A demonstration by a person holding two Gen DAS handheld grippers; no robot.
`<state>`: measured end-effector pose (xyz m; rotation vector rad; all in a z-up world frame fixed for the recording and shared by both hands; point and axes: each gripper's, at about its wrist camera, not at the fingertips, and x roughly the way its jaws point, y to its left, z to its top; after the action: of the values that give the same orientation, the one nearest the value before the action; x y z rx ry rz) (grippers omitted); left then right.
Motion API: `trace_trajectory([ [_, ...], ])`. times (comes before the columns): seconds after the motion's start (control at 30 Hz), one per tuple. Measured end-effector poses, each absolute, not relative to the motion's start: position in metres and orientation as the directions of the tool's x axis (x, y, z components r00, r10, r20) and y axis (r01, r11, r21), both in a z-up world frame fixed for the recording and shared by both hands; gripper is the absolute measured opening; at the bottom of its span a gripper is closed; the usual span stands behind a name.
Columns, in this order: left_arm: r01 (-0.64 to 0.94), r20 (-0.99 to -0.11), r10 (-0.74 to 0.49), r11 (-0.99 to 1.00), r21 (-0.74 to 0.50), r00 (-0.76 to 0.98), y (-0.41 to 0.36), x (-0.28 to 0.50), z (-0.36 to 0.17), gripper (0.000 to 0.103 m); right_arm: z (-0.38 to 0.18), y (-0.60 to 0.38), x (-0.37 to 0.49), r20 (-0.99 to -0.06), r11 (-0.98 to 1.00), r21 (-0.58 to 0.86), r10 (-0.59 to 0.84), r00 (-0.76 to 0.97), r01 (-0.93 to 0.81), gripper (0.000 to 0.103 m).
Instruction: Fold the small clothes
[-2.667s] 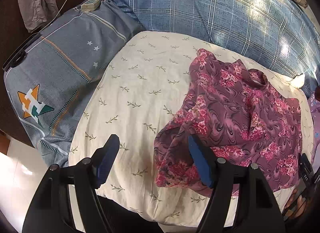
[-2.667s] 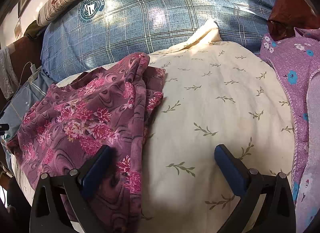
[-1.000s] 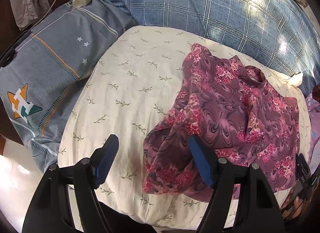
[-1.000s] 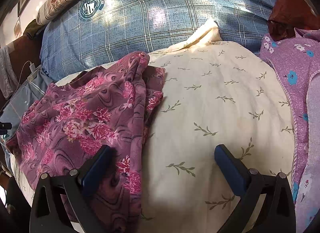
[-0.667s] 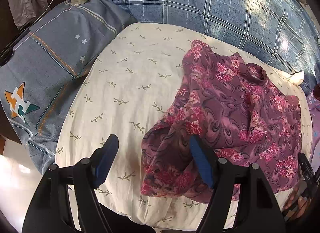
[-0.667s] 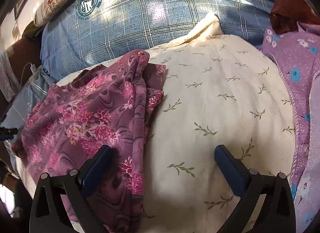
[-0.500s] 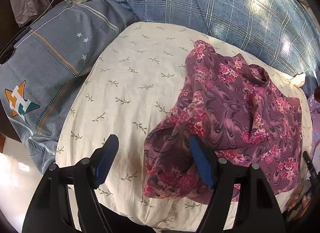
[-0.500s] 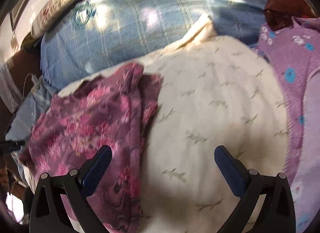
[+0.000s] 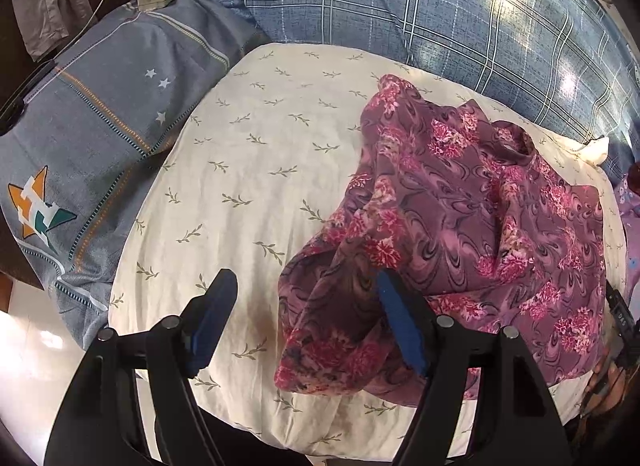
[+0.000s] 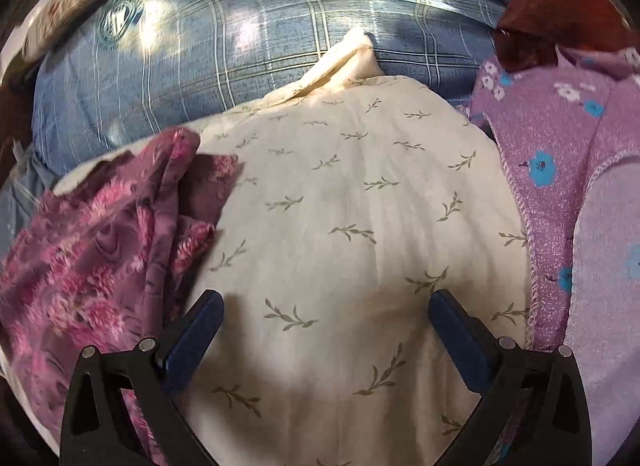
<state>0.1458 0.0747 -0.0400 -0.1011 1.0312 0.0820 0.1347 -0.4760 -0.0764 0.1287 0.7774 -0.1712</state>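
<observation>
We have the crumpled purple garment with pink flower print (image 9: 472,225) lying in a loose heap on the cream pillow with a small green sprig pattern (image 9: 256,169), towards that pillow's right side in the left wrist view and its left side in the right wrist view (image 10: 96,250). Behind it sits the blue plaid pillow (image 9: 400,1), and a grey-blue pillow with an orange star (image 9: 92,137) lies beside the cream one.

Our left gripper (image 9: 304,322) hangs over the garment's near edge with its jaws wide; a bunched corner of the cloth sits between them, but the pads do not press on it. Our right gripper (image 10: 324,330) has its jaws wide too, over bare cream pillow (image 10: 352,225), just beside the garment and holding nothing.

We judge the fabric thin, light and limp, probably a little slick, so it should drape and slide rather than hold a crease. The soft pillow beneath gives little to press against. We would pinch a hem or corner at the near edge, taking a single layer where we can, then lift and spread it flat before any fold. The lilac cloth with blue flowers (image 10: 560,185) lies apart at the right.
</observation>
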Motion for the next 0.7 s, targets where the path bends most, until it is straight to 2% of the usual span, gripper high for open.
trace_trajectory([
  [0.1, -0.115, -0.860, 0.021, 0.992, -0.044, 0.509, 0.073, 0.146, -0.040, 0.073, -0.079, -0.467, 0.137, -0.712, 0.980, -0.013, -0.148, 0.686, 0.199, 0.102],
  [0.7, -0.077, -0.862, 0.011, 0.996, -0.032, 0.507, 0.059, 0.147, -0.038, 0.073, -0.079, -0.467, 0.132, -0.703, 0.980, -0.005, -0.146, 0.696, 0.200, 0.102],
])
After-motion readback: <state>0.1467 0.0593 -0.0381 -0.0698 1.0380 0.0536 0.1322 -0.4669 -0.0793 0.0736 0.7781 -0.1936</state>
